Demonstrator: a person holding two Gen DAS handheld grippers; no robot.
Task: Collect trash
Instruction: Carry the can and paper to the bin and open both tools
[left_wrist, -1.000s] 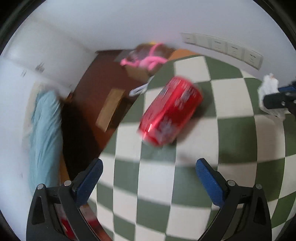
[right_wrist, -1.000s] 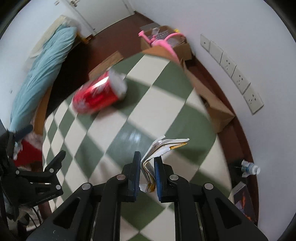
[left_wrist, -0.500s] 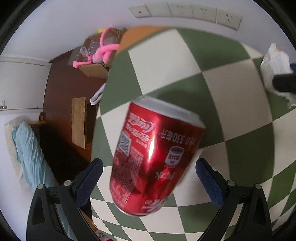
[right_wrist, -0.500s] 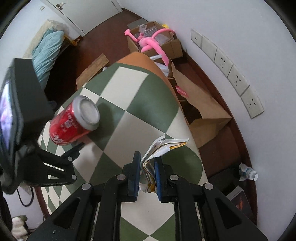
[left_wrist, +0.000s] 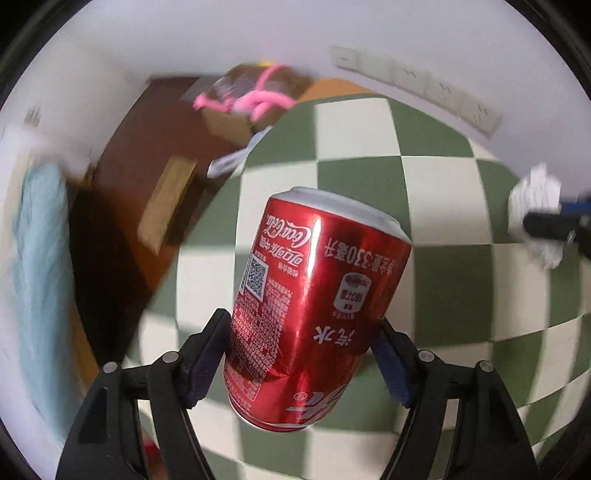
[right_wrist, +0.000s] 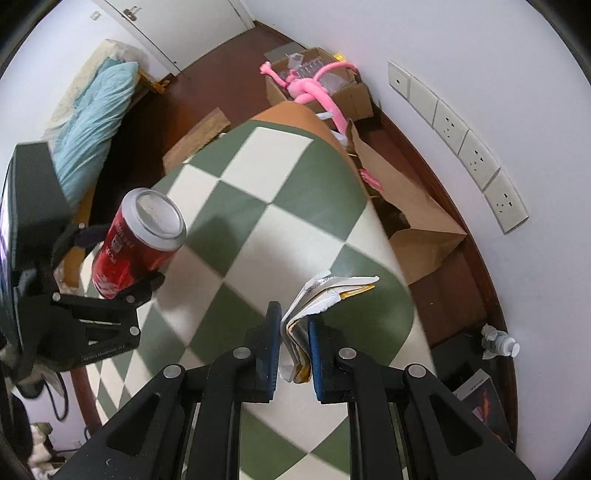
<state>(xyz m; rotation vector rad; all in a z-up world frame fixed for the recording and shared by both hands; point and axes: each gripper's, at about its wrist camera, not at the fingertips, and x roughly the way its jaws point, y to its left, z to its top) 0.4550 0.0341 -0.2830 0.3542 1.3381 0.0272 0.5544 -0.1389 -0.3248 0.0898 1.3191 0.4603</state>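
Note:
My left gripper (left_wrist: 301, 332) is shut on a red Coca-Cola can (left_wrist: 314, 295) and holds it above the green-and-white checkered table (left_wrist: 424, 184). The can (right_wrist: 140, 240) and the left gripper (right_wrist: 122, 266) also show at the left in the right wrist view. My right gripper (right_wrist: 293, 325) is shut on a crumpled wad of paper (right_wrist: 325, 295) over the table's right side (right_wrist: 280, 229). The paper (left_wrist: 535, 206) shows blurred at the right edge of the left wrist view.
An open brown paper bag (right_wrist: 406, 206) stands on the floor beside the table's right edge. A cardboard box with a pink toy (right_wrist: 314, 85) sits beyond it. A plastic bottle (right_wrist: 498, 341) lies on the floor by the wall. A blue cushion (right_wrist: 96, 118) lies at far left.
My left gripper has closed around the can and lifted it off the table. My right gripper still holds the paper and has shifted a little.

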